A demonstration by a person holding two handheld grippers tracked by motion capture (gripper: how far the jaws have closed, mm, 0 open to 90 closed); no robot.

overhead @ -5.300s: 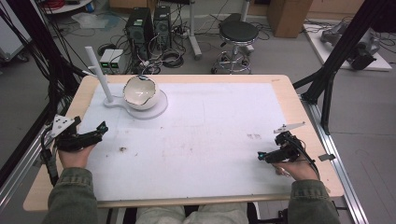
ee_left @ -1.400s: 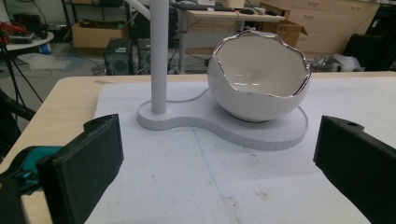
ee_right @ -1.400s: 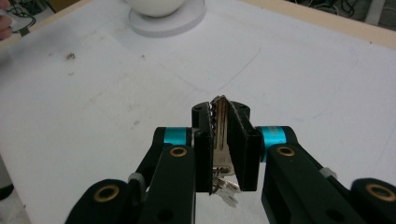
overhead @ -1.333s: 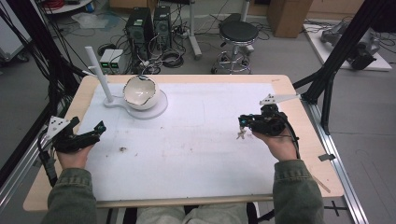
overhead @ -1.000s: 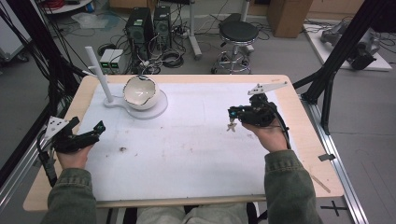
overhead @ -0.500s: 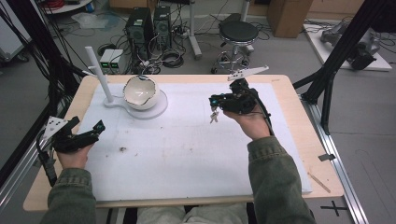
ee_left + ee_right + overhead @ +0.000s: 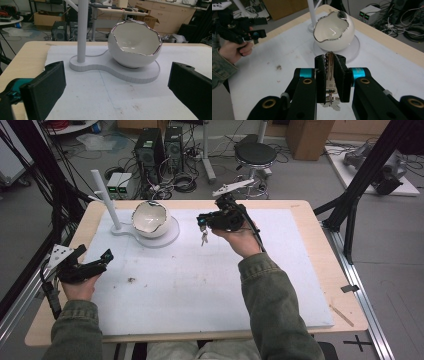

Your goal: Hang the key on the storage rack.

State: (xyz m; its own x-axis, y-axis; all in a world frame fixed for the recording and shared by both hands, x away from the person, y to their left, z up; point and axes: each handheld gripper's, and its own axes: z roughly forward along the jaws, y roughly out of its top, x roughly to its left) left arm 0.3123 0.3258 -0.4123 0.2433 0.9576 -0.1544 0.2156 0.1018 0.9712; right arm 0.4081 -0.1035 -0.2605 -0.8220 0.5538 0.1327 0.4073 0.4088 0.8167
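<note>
Bunch of keys [image 7: 330, 75] pinched between closed pads of right gripper [image 7: 330, 58] at centre of the right gripper view, one key upright, the rest dangling below; in the high view, hanging at upper centre, above the white mat [image 7: 200, 285], right of the eggshell bowl [image 7: 150, 217]; carrying step, judged; next calls for travel over the bowl's jagged rim, then release; left gripper [image 7: 95, 262] at left edge, jaws wide apart, holding nothing.

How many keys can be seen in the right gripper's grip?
2, possibly more. One key stands clamped upright between the right gripper pads; a second key dangles below on the ring. Others may hide behind the jaws.
</note>
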